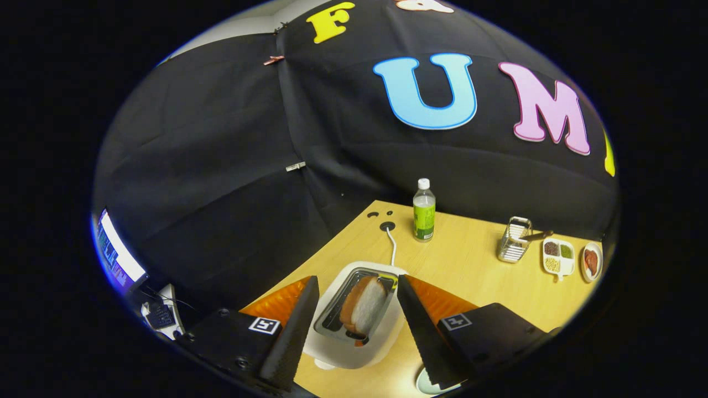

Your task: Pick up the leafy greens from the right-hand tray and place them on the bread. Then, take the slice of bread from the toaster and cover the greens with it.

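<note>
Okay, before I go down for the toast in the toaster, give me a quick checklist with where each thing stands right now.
1. Gripper open wide enough for the slice: ok, fingers spread apart.
2. Bread slice standing up out of the toaster slot: ok.
3. Slice lined up between the fingers: ok, it sits in the gap.
4. Fingers touching the slice: not ok, apart from it.
5. Cord out of the way: ok, it runs off behind the toaster.
6. Greens already on the other bread: cannot tell.
</note>
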The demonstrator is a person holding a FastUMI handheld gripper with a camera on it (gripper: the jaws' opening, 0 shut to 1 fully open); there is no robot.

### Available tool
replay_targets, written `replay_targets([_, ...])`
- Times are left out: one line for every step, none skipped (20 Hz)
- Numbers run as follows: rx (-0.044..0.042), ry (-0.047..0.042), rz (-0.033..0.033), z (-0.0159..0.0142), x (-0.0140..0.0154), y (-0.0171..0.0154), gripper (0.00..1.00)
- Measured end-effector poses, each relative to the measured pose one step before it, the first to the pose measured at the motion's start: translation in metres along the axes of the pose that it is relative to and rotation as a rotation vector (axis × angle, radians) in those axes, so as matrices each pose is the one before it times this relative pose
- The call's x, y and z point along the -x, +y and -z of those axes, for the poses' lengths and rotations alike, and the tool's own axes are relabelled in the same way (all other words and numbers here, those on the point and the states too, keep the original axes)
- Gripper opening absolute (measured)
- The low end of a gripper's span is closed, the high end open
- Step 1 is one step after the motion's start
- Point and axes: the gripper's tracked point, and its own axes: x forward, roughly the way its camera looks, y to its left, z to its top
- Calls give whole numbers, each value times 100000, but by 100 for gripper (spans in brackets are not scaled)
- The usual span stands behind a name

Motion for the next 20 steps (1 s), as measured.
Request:
replay_targets([-2751,2146,540,777,-938,-15,89])
replay_targets([-1848,2329,1218,803,-984,-247,89])
replay_targets([-1302,2288,1407,778,-905,-326,89])
replay_targets([-817,763,1611,531,-715,-118,89])
replay_targets([-479,671,1216,379,-757,-15,89])
replay_targets([-378,1099,579,721,-656,199,85])
replay_targets([76,1468,1204,677,-467,-133,85])
replay_targets([519,1022,2240,506,-400,-380,84])
replay_targets([757,966,2366,322,-119,-556,81])
replay_targets([364,-693,593,44,-210,40,75])
replay_targets([-237,839,988,253,-517,-325,68])
replay_targets([-947,1872,1509,563,-279,-332,53])
replay_targets([-1387,408,1184,-40,-185,-240,37])
replay_targets([-800,-795,614,-602,282,-102,22])
replay_targets([-615,34,471,52,-405,-227,20])
replay_targets([-406,201,62,-110,303,-69,18])
replay_targets([-87,-394,-751,-192,414,3,18])
replay_targets([515,-1105,-1214,-466,393,226,18])
replay_targets([184,-1405,-1210,-518,531,58,18])
replay_targets([-139,-1904,-1619,-856,741,237,18])
